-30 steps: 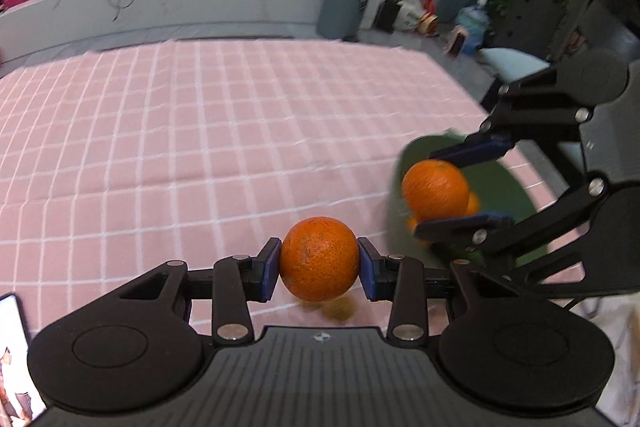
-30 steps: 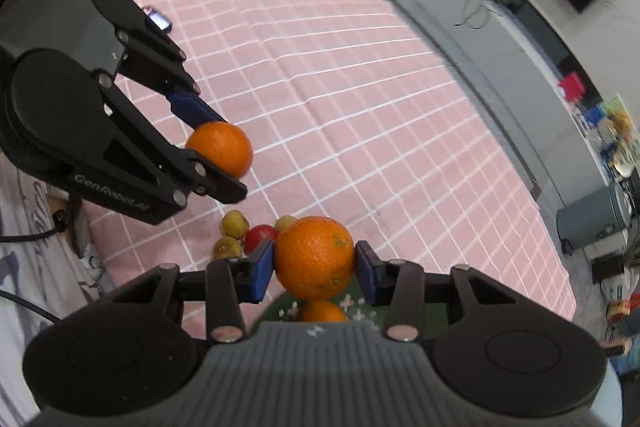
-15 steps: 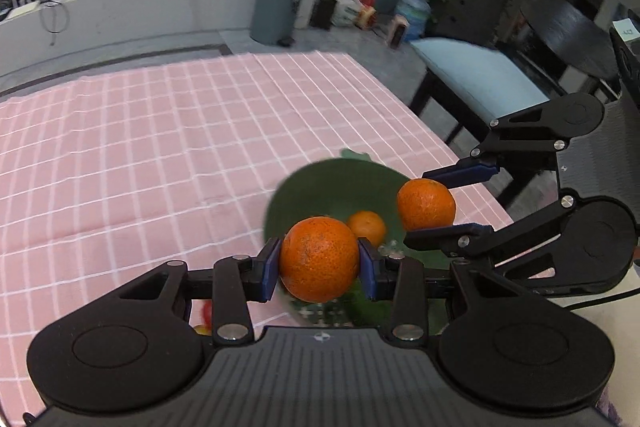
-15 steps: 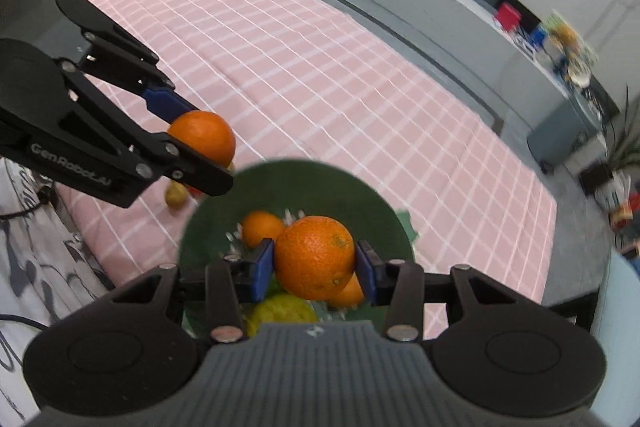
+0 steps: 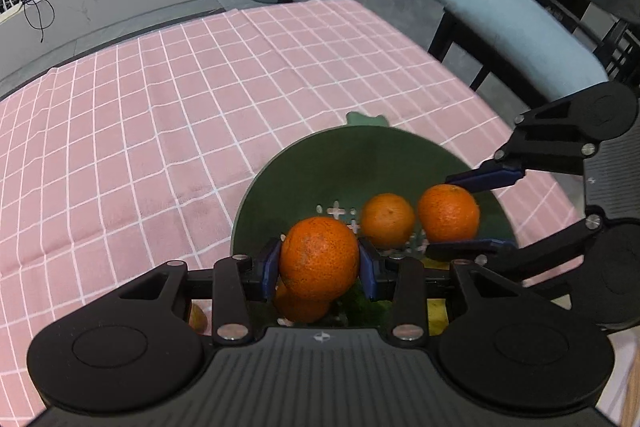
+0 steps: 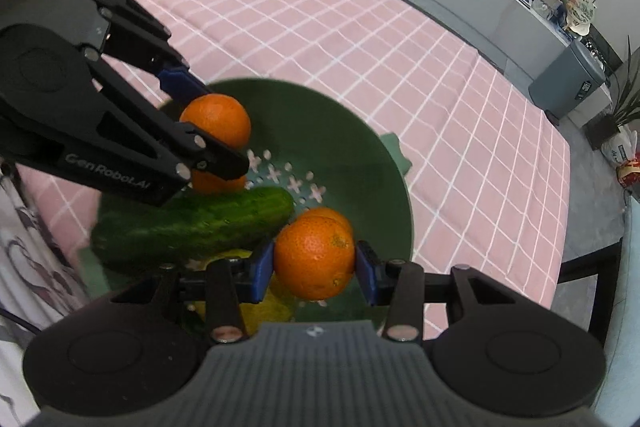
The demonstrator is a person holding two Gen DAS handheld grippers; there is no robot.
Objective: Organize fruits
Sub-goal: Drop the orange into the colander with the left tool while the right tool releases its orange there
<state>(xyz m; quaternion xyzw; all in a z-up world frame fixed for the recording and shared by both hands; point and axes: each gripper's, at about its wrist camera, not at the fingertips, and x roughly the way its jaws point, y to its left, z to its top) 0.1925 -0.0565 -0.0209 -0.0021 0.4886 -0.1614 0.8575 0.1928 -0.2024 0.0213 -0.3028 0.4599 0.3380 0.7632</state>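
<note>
The room is lit dimly and evenly, with no strong shadows on the pink checked tablecloth (image 5: pixel 160 131). Both views bend strongly at the edges, so the grid lines curve and the corners turn dark. The oranges look sharp, with a soft shine on the peel. In the right wrist view the cucumber (image 6: pixel 192 223) is slightly blurred at its near end.

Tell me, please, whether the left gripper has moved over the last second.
Yes. The left gripper, shut on an orange, has moved from above bare pink tablecloth to above the green bowl.
</note>
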